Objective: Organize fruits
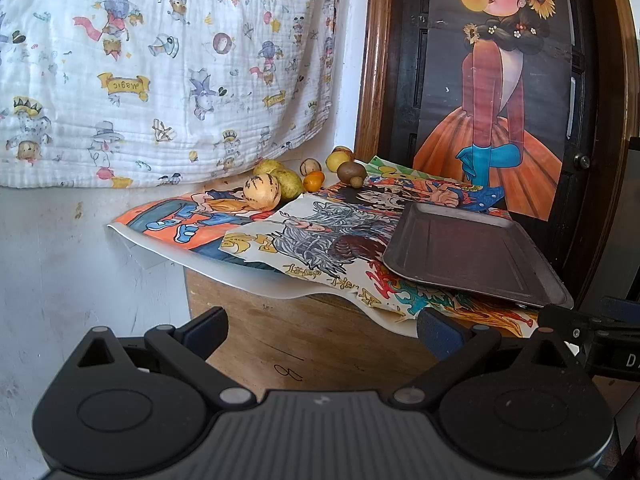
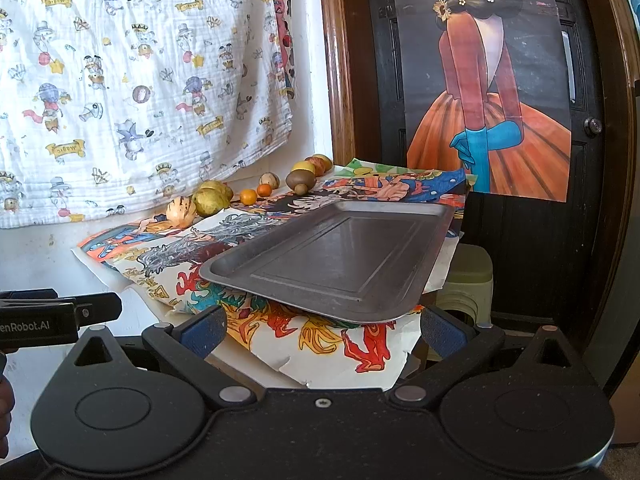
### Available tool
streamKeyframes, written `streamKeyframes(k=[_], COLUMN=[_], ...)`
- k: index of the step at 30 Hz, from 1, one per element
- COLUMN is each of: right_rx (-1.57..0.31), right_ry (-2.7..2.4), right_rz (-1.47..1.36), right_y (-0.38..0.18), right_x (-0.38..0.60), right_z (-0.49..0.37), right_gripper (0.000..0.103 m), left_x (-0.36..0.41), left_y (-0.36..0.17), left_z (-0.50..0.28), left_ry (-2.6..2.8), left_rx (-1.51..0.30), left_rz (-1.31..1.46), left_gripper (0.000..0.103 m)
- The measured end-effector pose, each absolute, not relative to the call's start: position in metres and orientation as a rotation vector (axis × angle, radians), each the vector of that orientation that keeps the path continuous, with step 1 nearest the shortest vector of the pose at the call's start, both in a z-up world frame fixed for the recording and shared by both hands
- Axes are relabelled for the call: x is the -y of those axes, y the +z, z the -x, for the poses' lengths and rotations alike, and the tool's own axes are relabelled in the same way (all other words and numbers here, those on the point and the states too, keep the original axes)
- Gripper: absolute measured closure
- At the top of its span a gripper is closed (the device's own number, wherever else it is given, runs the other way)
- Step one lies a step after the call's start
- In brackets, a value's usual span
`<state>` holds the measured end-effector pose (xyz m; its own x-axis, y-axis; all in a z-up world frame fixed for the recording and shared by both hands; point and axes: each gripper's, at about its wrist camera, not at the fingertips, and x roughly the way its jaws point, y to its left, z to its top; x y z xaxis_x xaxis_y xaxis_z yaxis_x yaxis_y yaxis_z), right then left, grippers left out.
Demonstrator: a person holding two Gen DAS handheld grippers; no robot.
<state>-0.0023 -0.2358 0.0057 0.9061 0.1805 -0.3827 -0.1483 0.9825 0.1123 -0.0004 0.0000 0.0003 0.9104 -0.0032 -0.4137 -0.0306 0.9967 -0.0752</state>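
Several fruits lie in a row along the back of the table: a striped pale melon (image 1: 261, 197) (image 2: 181, 210), green pears (image 1: 289, 183) (image 2: 210, 201), small oranges (image 1: 313, 181) (image 2: 248, 196), a brown kiwi (image 1: 351, 171) (image 2: 301, 178) and yellow-red apples (image 1: 338, 159) (image 2: 316, 165). A dark metal tray (image 1: 472, 256) (image 2: 340, 260) lies empty on colourful posters. My left gripper (image 1: 322, 330) is open and empty, in front of the table's near edge. My right gripper (image 2: 324, 330) is open and empty, just before the tray's near rim.
Cartoon posters (image 1: 304, 236) (image 2: 320, 340) cover the table and overhang its edge. A printed cloth (image 1: 160, 72) hangs on the wall behind. A dark door with a girl poster (image 1: 496, 112) stands at right. A green stool (image 2: 466, 280) sits beside the table.
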Motion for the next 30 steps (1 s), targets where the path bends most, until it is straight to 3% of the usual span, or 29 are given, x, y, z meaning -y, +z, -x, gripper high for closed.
streamKeyframes(k=[19, 30], right_rx=[-0.398, -0.342], right_ry=[0.175, 0.329], right_rz=[-0.076, 0.048], right_y=[0.008, 0.041], right_x=[0.236, 0.236], right_z=[0.001, -0.020], right_gripper=[0.000, 0.000], left_x=[0.000, -0.027], left_y=[-0.003, 0.017], left_z=[0.002, -0.016], left_ry=[0.022, 0.093], left_rx=[-0.434, -0.447], left_rz=[0.085, 0.125], left_gripper=[0.000, 0.000])
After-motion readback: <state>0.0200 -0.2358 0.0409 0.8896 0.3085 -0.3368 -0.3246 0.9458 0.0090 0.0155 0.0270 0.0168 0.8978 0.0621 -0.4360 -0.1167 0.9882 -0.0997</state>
